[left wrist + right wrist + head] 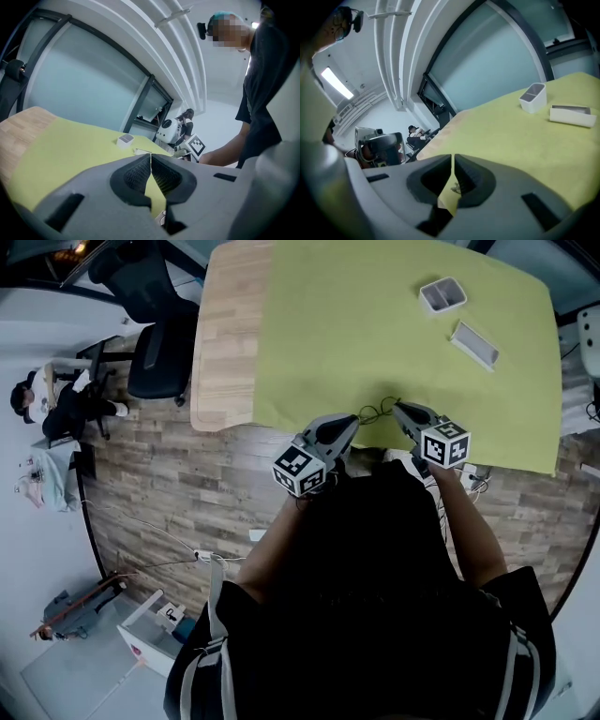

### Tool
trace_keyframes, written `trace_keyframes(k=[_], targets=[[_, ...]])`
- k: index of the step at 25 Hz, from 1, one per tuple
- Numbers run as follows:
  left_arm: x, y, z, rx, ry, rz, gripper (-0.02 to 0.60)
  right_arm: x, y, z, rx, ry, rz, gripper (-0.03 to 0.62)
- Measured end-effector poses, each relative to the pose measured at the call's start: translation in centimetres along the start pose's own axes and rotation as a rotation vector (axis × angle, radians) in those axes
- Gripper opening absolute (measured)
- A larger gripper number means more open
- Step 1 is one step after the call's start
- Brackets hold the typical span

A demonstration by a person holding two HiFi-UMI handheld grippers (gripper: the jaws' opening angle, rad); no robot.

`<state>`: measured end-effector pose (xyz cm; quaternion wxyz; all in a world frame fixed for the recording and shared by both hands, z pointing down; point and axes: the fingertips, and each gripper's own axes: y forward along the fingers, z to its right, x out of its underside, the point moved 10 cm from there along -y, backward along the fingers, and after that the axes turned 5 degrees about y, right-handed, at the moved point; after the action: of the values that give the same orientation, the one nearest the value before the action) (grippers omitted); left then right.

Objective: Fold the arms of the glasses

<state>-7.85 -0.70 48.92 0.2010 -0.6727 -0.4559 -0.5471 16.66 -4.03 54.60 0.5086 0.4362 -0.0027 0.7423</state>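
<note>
Thin dark wire glasses [377,412] lie at the front edge of the yellow-green cloth [375,324], between my two grippers. My left gripper [354,421] touches their left end. Its jaws are shut in the left gripper view [150,158], and nothing shows between them. My right gripper [397,408] is at the glasses' right end. In the right gripper view its jaws [453,160] are closed to a hairline, and a small wiry bit of the glasses [456,188] shows in the hollow just behind the tips.
A small white open box [442,294] and a flat white case [474,344] sit on the far right of the cloth. Bare wooden tabletop [225,334] lies left of the cloth, with a black office chair [155,324] beside it. A person sits far left [56,404].
</note>
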Motion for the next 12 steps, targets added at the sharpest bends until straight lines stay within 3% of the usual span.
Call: trace_keyframes(k=[9, 12], targets=[[0.2, 1.9, 1.0, 0.104, 0.065, -0.059, 0.02, 0.6, -2.4, -3.9, 0.101, -0.072, 0.134, 0.043], [0.0, 1.9, 1.2, 0.125, 0.071, -0.024, 0.02, 0.9, -3.2, -4.7, 0.112, -0.072, 0.176, 0.043]])
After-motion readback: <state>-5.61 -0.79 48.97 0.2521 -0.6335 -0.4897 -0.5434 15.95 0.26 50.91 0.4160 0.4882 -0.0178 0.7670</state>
